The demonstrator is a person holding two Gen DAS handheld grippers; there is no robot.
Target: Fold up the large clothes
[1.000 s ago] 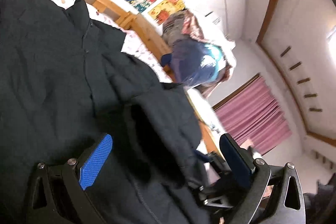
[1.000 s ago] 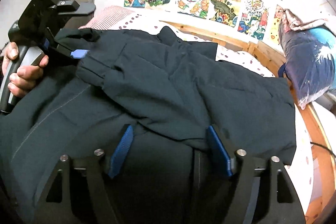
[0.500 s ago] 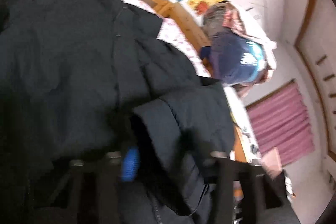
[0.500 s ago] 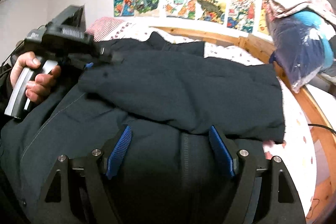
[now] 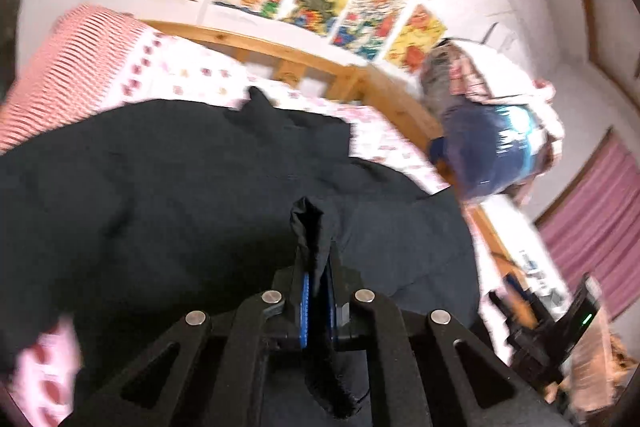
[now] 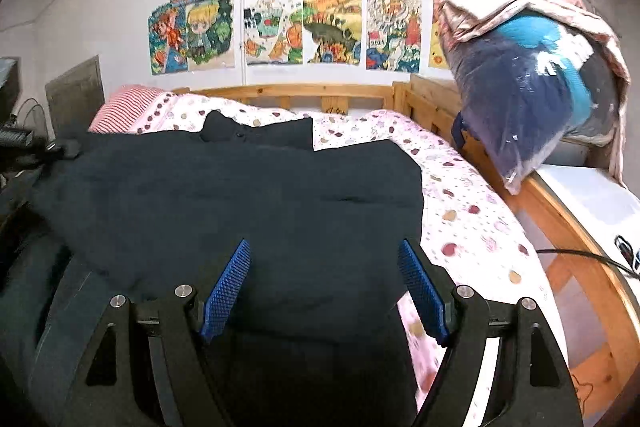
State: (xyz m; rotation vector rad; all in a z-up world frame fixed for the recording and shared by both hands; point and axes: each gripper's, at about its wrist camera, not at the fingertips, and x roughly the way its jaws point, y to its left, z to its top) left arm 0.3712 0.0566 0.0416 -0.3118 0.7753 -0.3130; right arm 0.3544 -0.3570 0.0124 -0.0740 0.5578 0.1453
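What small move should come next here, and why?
Probably carry the left claw across the dark jacket to lay its pinched fold flat: that claw is shut on fabric, while the right claw hangs open over the garment, gripping nothing.

Left tool pinches dark jacket

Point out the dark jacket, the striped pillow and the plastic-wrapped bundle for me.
dark jacket [image 6: 240, 195]: right wrist view, folded top panel.
striped pillow [image 6: 126, 105]: right wrist view, top face.
plastic-wrapped bundle [image 6: 520, 107]: right wrist view, dark blue side.
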